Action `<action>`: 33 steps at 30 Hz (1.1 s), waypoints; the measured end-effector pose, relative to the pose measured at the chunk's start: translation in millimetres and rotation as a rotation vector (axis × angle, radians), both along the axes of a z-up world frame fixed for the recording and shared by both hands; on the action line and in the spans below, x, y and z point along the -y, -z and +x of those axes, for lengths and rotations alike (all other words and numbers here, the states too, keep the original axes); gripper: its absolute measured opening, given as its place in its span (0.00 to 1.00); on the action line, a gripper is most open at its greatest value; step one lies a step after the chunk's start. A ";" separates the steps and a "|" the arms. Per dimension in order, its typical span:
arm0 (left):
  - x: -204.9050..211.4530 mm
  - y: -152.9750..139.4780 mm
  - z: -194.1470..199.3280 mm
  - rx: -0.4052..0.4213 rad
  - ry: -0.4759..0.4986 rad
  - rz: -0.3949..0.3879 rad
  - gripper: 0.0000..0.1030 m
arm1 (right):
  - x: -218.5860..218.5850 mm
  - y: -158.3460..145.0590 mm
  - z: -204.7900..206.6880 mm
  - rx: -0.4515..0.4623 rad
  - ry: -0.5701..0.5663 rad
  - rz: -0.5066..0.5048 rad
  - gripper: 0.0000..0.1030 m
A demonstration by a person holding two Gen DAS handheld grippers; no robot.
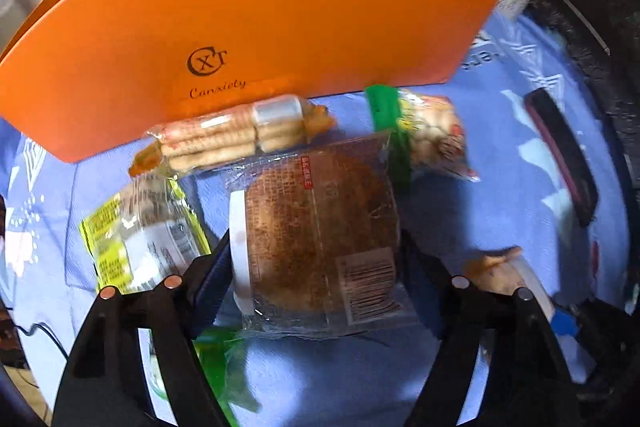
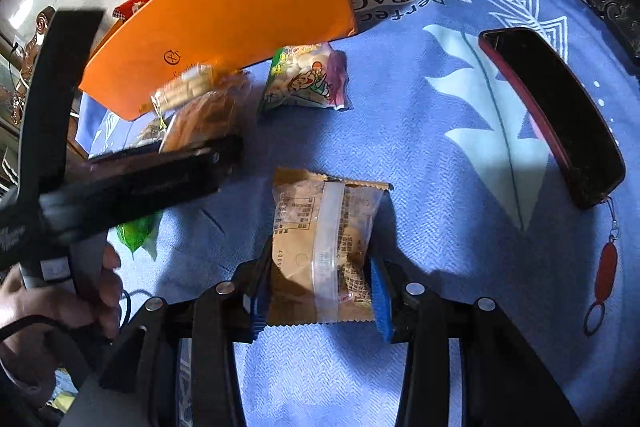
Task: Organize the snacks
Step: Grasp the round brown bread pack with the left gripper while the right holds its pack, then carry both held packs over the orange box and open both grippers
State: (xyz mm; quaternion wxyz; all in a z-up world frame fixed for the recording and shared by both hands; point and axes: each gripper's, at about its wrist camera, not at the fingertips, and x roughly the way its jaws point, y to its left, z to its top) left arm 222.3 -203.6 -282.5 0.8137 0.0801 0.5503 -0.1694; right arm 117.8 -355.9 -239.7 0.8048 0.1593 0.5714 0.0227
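While left gripper [image 1: 316, 259] clamps cake [image 1: 320, 227], right gripper [image 2: 318, 287] clamps pastry [image 2: 320, 247]

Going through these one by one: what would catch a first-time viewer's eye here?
The big orange box standing at the far side of the blue cloth, snacks strewn in front of it. Each claw grips a packet: the left claw a round brown cake packet, the right claw a tan snack packet. A dark phone lies to the right.
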 end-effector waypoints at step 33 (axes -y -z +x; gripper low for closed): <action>-92.6 -234.0 102.8 0.481 -0.087 -0.189 0.73 | -20.9 -201.9 158.1 0.539 -0.112 -0.091 0.41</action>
